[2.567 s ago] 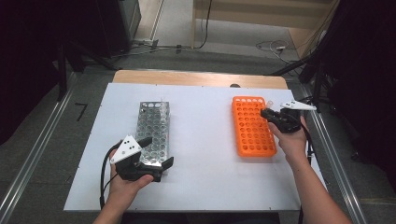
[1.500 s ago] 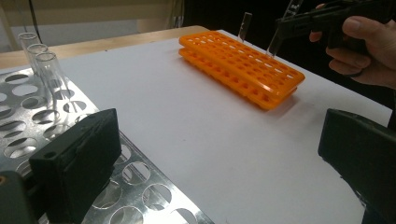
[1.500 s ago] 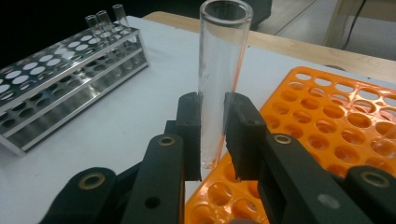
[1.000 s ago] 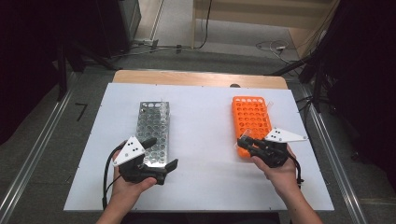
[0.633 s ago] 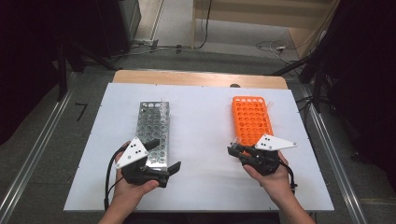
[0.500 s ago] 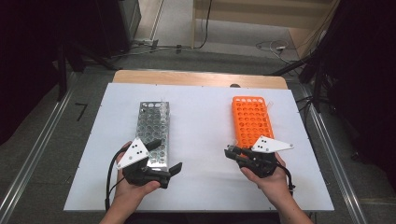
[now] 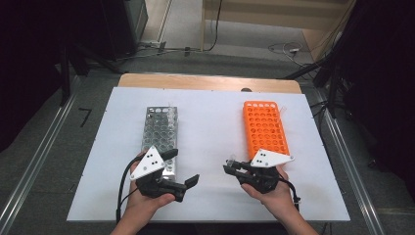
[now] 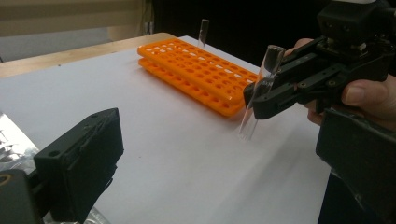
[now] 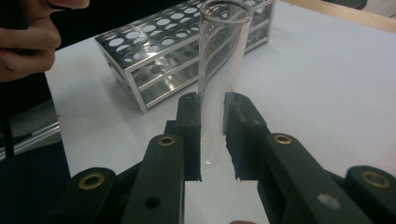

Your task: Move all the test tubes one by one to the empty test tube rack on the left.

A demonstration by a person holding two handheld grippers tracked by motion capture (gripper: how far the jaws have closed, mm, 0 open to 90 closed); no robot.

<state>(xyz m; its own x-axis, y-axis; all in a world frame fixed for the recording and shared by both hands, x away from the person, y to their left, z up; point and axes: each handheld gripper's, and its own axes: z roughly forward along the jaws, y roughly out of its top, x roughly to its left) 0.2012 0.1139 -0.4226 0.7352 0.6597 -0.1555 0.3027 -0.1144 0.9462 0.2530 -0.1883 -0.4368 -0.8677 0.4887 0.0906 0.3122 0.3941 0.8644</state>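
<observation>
Right gripper (image 8: 261,100): clamps clear test tube (image 8: 259,91), tilted, above white table (image 8: 177,158).
Orange rack (image 8: 201,74): behind, one tube (image 8: 203,31) upright.

No words, labels, brand names or numbers can be read anywhere in these views. The racks, the glass tube and the bench carry no print that can be made out.

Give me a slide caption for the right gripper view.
Right gripper clamps an upright glass tube above the white table, metal rack behind.
</observation>
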